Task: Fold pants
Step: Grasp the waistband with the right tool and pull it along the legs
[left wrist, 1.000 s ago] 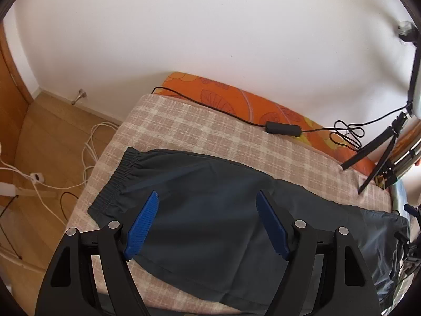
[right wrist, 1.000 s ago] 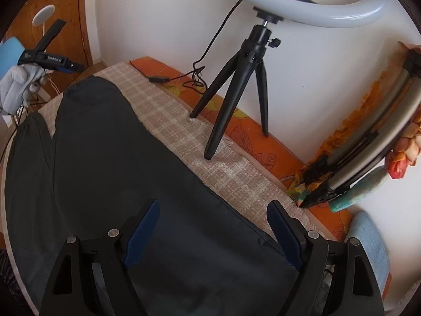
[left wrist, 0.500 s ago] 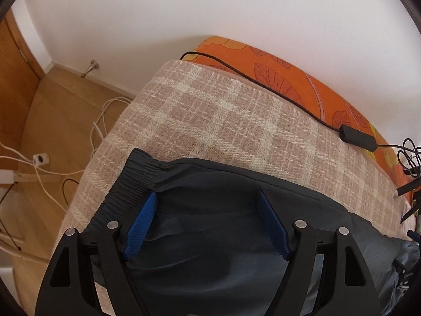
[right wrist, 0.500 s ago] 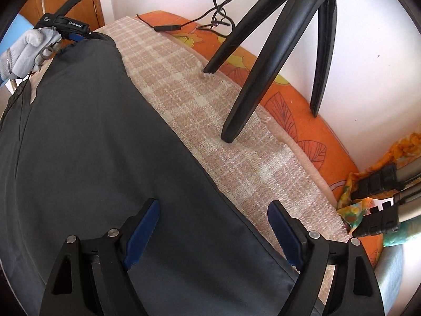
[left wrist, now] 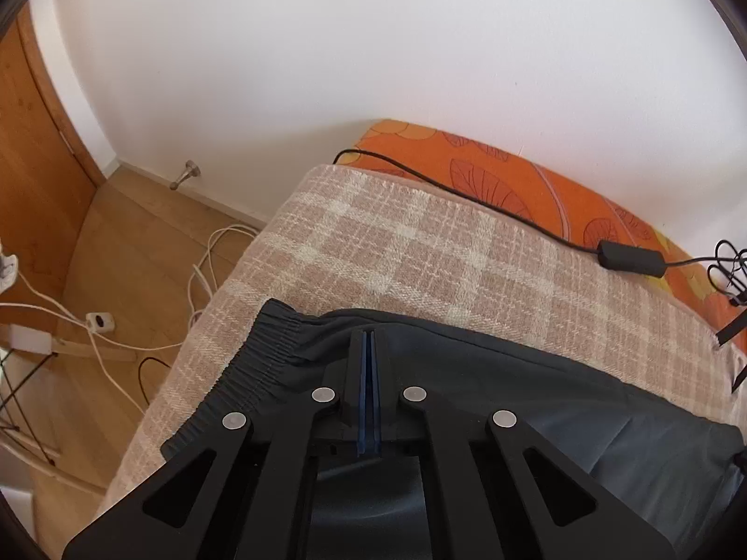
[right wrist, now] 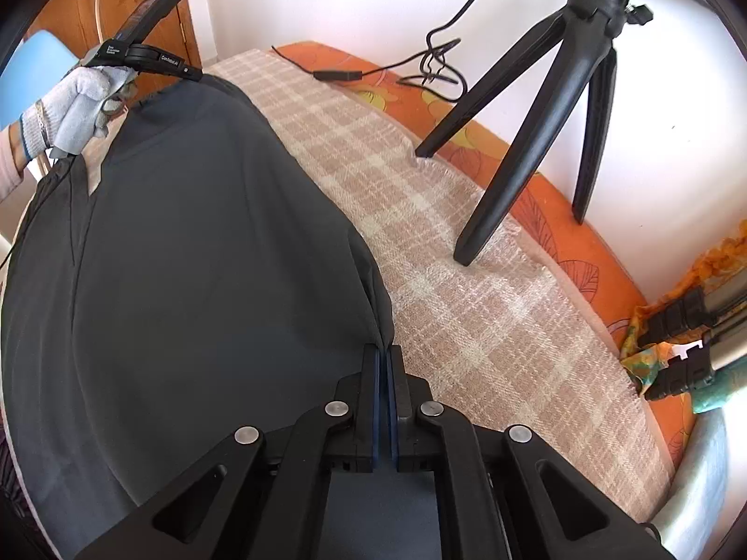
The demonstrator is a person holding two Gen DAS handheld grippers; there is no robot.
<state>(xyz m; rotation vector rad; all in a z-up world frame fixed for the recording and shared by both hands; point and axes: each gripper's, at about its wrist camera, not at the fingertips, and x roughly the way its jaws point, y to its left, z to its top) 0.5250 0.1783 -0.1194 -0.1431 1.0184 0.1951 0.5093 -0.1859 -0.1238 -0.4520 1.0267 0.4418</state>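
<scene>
Both grippers have their blue-padded jaws pressed together. Left gripper [left wrist: 369, 333] is closed at the waistband end of the dark grey pants [left wrist: 537, 392], just right of the gathered elastic waistband [left wrist: 261, 364]; the tips sit on the fabric edge, though whether cloth is pinched between the pads cannot be told. Right gripper [right wrist: 385, 350] is closed on the far side edge of the pants [right wrist: 186, 233], where a small ridge of fabric rises into the pad tips. Pants lie flat along a beige checked blanket [right wrist: 467, 308], one leg partly visible at the left. Beyond the blanket's far edge an orange leaf-print cover [left wrist: 504, 182] shows along the wall. A black tripod [right wrist: 537, 107] stands with its legs on the blanket and the cover, near the right gripper. A black cable with an inline box [left wrist: 630, 256] runs along the orange strip. Far left in the right wrist view, a gloved hand [right wrist: 79, 102] holds the left gripper at the waistband. White cords [left wrist: 140, 317] lie on the wooden floor.
</scene>
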